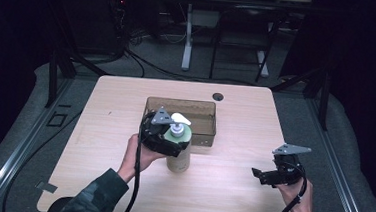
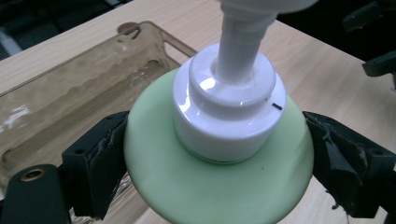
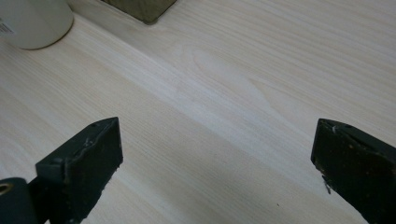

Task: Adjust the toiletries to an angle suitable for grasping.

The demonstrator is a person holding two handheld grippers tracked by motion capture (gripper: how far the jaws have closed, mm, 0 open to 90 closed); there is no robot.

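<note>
High view: my left gripper clamps the pump bottle upright on the table, just in front of the tray.

Left gripper view: smooth rounded green shoulder, glossy white collar; pads could slip, btl tips.

Right gripper view: right gripper agape over pale woodgrain.

I can read no text, brand or number anywhere. The bottle carries a sliver of printed label at its left edge in the right gripper view, too small to read. A short black mark sits on the bottle's white collar; it forms no letter.
</note>
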